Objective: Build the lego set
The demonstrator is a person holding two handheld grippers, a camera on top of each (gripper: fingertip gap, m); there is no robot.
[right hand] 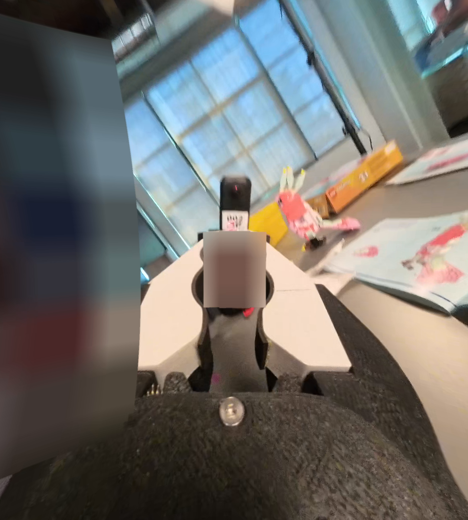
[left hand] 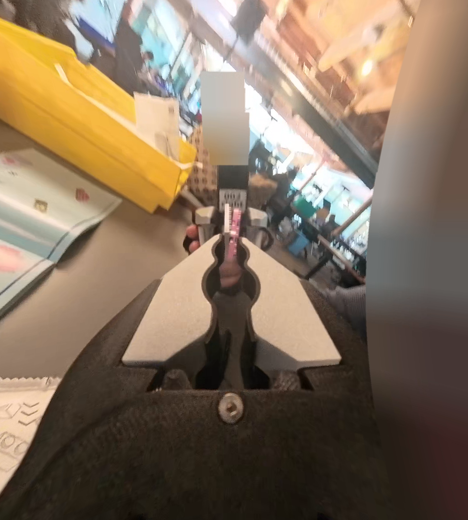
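A thin pink and white piece [left hand: 232,233] is gripped upright, long axis vertical, by the left tongs [left hand: 231,239]. The right tongs [right hand: 234,247] are masked at the tips; their state cannot be told.

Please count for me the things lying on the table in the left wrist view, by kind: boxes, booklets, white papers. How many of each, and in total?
Yellow box: 1
Open booklet: 1
White papers: 2, a zigzag-edged sheet and a slip on the box
Total: 4
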